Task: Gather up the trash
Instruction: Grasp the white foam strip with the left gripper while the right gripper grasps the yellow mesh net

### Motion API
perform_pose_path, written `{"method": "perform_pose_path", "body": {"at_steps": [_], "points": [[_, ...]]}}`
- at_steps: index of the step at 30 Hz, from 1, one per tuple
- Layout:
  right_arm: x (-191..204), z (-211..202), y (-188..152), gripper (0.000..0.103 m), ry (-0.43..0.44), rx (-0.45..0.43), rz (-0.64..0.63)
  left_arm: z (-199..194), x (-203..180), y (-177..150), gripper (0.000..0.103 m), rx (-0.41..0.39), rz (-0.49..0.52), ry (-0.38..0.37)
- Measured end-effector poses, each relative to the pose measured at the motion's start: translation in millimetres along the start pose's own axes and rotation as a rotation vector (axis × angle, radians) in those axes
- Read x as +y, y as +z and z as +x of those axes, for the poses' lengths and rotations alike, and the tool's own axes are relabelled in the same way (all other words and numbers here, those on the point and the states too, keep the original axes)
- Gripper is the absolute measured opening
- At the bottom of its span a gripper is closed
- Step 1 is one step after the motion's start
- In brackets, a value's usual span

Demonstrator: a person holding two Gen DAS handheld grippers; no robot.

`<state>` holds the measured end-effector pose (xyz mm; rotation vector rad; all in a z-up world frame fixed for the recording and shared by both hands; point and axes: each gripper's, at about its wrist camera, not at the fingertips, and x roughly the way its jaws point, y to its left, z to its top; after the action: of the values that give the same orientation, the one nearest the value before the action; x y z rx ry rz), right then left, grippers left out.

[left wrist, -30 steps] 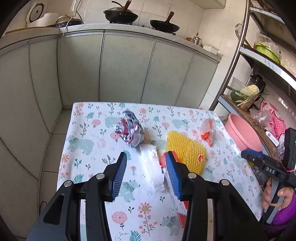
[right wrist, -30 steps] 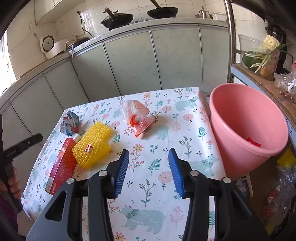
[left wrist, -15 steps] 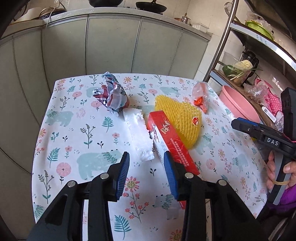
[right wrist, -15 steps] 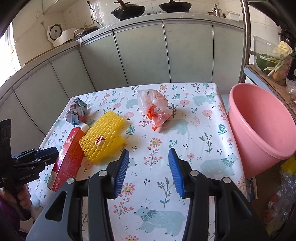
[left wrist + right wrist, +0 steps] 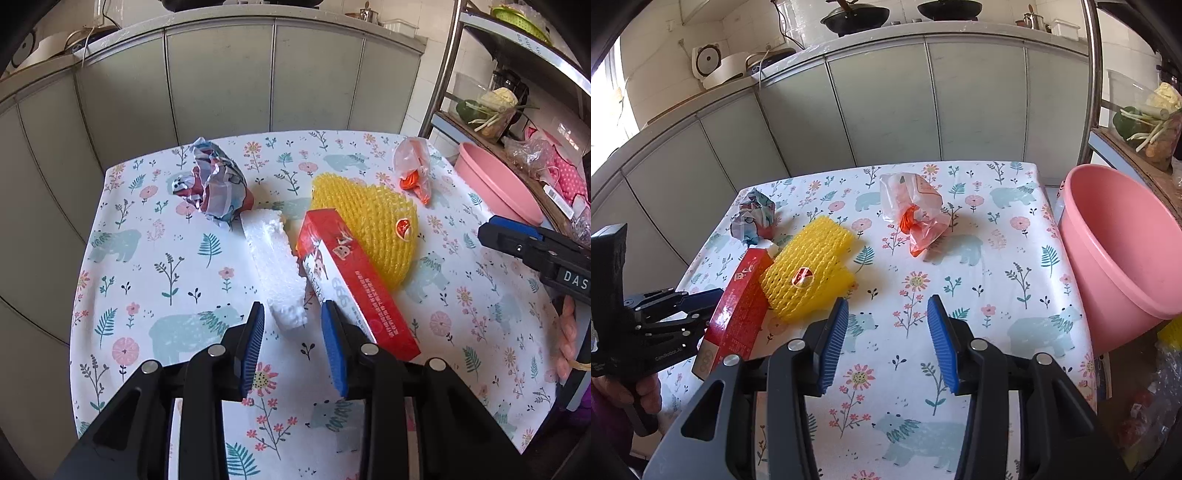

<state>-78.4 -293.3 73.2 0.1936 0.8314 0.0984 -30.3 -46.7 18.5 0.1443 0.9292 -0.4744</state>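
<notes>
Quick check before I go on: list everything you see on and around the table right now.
Foam block: 1, white, table centre-left, in front of the left hand-held gripper.
Box: 1, red, right of the foam block, partly over the net.
Net: 1, yellow, mid-table.
Plastic bag: 1, clear with orange, far right of table.
Crumpled wrapper: 1, multicoloured, far left.
Basin: 1, pink, off the table's right edge.
Tablecloth: 1, white floral.
Woks: 2, black, on the counter.
Left hand-held gripper: open, empty.
Right hand-held gripper: open, empty.
</notes>
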Motion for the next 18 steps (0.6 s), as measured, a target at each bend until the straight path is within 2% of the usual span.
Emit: {"method": "perform_pose_path", "body": {"at_steps": [1,2,9,18], "points": [[0.1,0.5,0.1,0.045,0.018,0.0,0.0,0.8,3.3,0.0,0.021,0.002,-0.016,-0.003],[0.5,0.8,0.6,0.045,0.032,-0.001,0.001,0.6,7.1,0.2,0.018,-0.001,-0.032,-0.01],[10.9,12.1,5.9,0.045,0.156,0.03,0.012,-16.1,20.9,-4.8,0.018,-0.05,-0.061,-0.011],[21.8,47.5,19.6,0.046,0.215,0.089,0.028,-52.8,37.5,-18.2,0.018,-0.127,-0.108,-0.021]]}}
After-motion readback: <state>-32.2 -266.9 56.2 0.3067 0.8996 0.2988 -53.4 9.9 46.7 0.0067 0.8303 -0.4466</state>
